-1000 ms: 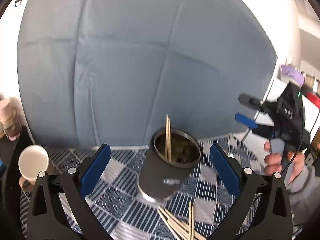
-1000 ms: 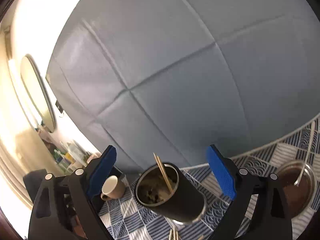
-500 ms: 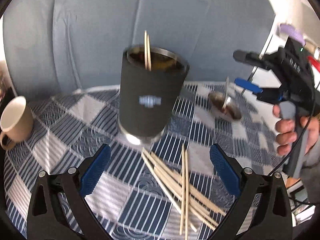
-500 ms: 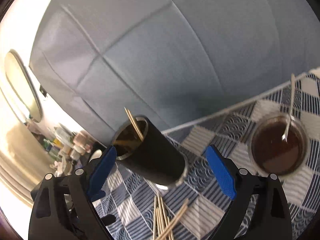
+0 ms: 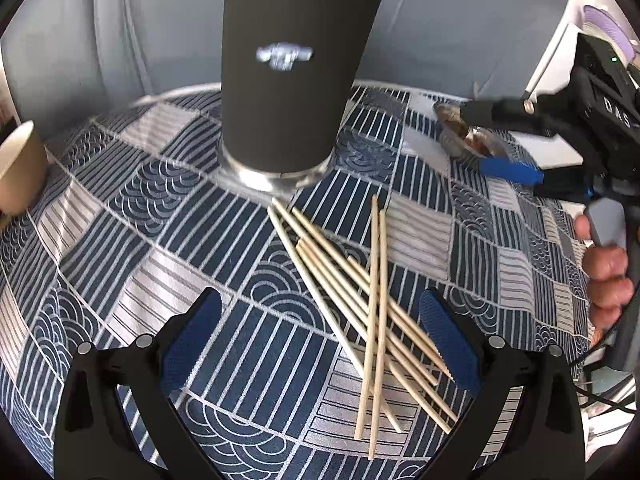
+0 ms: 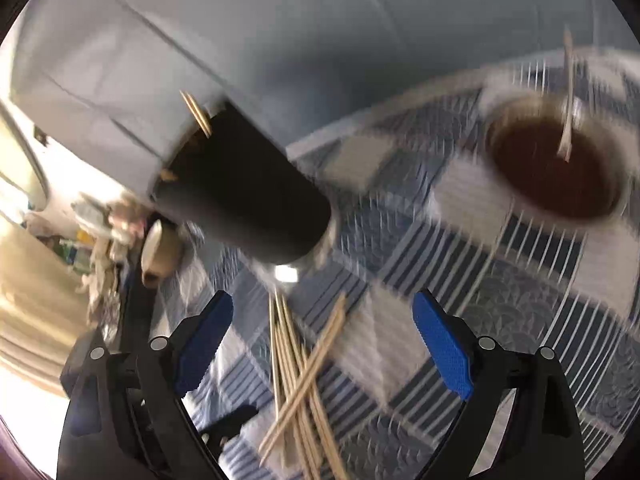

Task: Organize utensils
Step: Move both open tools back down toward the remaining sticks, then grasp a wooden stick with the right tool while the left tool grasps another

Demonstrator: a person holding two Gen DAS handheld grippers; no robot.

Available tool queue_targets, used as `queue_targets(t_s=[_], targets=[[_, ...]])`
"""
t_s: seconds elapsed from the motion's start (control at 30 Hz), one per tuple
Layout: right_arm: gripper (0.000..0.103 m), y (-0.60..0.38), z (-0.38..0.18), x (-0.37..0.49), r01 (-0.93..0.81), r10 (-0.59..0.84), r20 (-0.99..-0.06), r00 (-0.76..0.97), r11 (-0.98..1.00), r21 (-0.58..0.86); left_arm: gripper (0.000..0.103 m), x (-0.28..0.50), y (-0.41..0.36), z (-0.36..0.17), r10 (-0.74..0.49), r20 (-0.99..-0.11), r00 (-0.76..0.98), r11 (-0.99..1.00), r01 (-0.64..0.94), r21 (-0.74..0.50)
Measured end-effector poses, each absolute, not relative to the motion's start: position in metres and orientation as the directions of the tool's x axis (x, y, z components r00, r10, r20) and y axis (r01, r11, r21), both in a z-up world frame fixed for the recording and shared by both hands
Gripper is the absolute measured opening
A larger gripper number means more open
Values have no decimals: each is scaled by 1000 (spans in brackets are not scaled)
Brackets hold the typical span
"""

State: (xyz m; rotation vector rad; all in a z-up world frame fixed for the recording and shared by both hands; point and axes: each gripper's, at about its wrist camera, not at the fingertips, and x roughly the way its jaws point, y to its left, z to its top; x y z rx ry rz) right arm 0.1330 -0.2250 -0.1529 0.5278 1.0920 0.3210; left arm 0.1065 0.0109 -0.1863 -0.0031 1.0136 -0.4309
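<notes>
Chopsticks (image 5: 362, 308) now nearer beneath both wide-apart, empty hand-held grippers (image 5: 320, 344) (image 6: 324, 346).

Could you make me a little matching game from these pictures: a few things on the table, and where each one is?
Things:
1. Tall black metal-based cup
2. Loose wooden chopsticks
3. Small round bowl of brown sauce
4. Beige ceramic mug

Places:
A. Far left edge of the tablecloth
B. Lying flat in front of the cup
C. Standing centre, two sticks inside
D. Right side, utensil resting inside

Pairs: 1-C, 2-B, 3-D, 4-A
</notes>
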Motion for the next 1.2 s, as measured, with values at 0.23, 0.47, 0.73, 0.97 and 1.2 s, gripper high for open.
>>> queue_targets(t_s=[0.23, 0.47, 0.73, 0.97, 1.2], targets=[[87, -233, -173, 131, 120, 469, -801, 372, 832, 542, 97, 108, 2, -204, -266, -867, 421, 924, 367, -105], [87, -232, -170, 131, 119, 406, -836, 369, 871, 476, 97, 113, -5, -216, -190, -897, 398, 926, 377, -29], [87, -216, -170, 132, 79, 287, -895, 342, 940, 332, 97, 116, -9, -219, -161, -906, 391, 923, 385, 2], [72, -179, -184, 144, 20, 225, -946, 232, 972, 236, 88, 116, -1, -218, -186, -907, 377, 928, 371, -36], [52, -157, -205, 149, 35, 168, -973, 159, 984, 176, 72, 116, 7, -214, -192, -903, 384, 939, 341, -55]])
